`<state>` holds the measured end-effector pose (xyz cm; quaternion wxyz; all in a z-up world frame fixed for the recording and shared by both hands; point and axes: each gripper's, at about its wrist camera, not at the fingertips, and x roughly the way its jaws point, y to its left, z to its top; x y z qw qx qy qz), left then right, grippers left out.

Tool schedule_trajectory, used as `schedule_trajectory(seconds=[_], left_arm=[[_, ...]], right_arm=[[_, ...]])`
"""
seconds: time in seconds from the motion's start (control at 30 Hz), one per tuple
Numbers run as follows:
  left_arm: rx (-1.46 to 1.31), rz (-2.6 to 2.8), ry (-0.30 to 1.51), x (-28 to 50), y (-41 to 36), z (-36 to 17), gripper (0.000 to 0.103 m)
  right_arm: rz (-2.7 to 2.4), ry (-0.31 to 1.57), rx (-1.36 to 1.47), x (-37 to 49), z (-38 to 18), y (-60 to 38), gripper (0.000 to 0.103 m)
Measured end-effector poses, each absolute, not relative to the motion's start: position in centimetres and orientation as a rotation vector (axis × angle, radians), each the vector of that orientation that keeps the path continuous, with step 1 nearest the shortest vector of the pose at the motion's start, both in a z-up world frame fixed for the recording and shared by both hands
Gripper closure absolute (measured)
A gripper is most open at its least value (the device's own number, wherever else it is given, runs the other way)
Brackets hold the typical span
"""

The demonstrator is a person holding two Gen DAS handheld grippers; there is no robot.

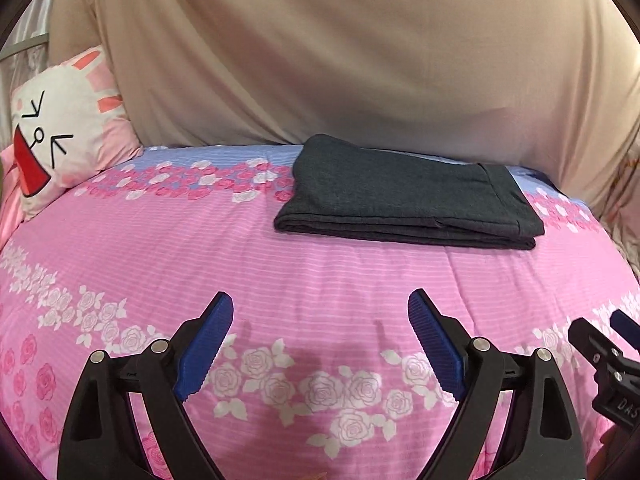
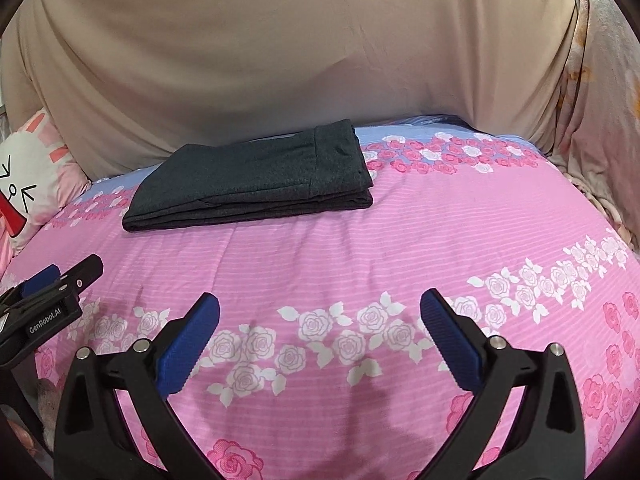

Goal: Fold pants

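Observation:
The dark grey pants (image 1: 404, 196) lie folded into a flat rectangle at the far side of the bed; they also show in the right wrist view (image 2: 256, 176). My left gripper (image 1: 320, 312) is open and empty, held over the pink bedspread well short of the pants. My right gripper (image 2: 320, 308) is open and empty too, also short of the pants. Each gripper shows at the edge of the other's view: the right gripper (image 1: 612, 344) and the left gripper (image 2: 60, 276).
The bed has a pink rose-patterned bedspread (image 1: 280, 264). A bunny-face pillow (image 1: 60, 132) lies at the far left. A beige cloth (image 1: 320, 60) hangs behind the bed, and a pale floral cloth (image 2: 596, 100) at the right.

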<state>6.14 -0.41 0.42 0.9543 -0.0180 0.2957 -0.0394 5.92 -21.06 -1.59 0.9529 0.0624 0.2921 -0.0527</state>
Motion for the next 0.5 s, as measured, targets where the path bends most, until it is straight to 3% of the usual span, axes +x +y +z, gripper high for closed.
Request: schedule_trajectory(seconds=[0.5], left_arm=[[-0.02, -0.116, 0.658, 6.75, -0.76, -0.05, 0.016]], right_arm=[[-0.115, 0.604, 0.105, 6.07, -1.68, -20.83, 0.005]])
